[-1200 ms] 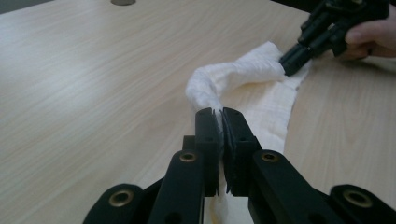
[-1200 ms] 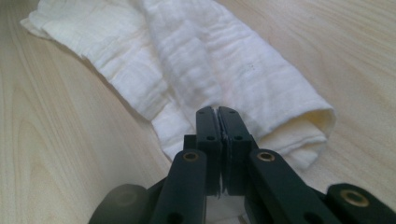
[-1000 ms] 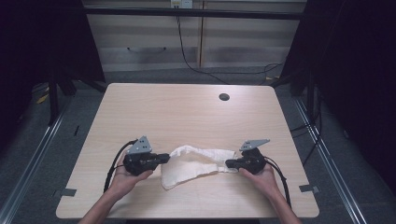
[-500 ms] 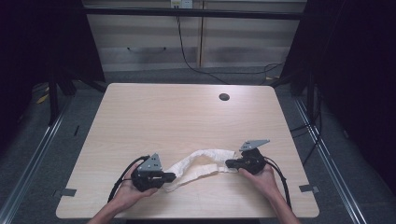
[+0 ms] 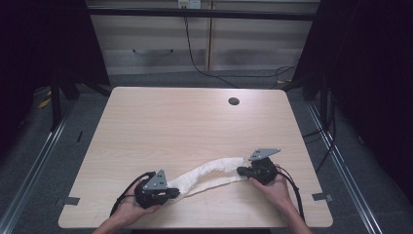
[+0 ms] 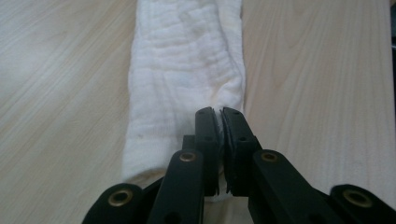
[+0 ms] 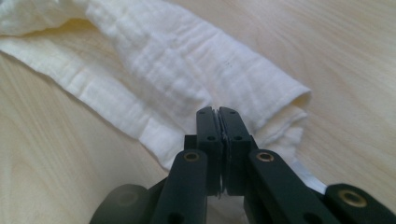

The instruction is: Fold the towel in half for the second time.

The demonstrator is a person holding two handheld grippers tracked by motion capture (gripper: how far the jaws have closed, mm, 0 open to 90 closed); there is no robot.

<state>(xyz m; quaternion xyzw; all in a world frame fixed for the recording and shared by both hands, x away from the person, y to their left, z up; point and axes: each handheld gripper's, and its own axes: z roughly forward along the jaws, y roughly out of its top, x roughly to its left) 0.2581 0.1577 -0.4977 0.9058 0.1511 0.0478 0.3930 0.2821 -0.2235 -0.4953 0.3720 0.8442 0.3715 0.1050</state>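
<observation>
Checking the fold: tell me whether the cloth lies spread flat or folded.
Folded: the cloth forms a narrow doubled strip, layered edges showing, pinched between left gripper and right gripper.

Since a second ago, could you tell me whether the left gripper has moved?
Yes. The left gripper, shut on the white cloth, has moved toward the table's near edge and rightward, farther from the round hole.

Right gripper [image 7: 218, 111] pinches the white cloth's [image 7: 187, 79] folded end.

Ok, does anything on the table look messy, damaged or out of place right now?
Nothing damaged or spilled. The white cloth is bunched into a rumpled, slanted band rather than lying flat, pinched at its ends by the left gripper and right gripper.
</observation>
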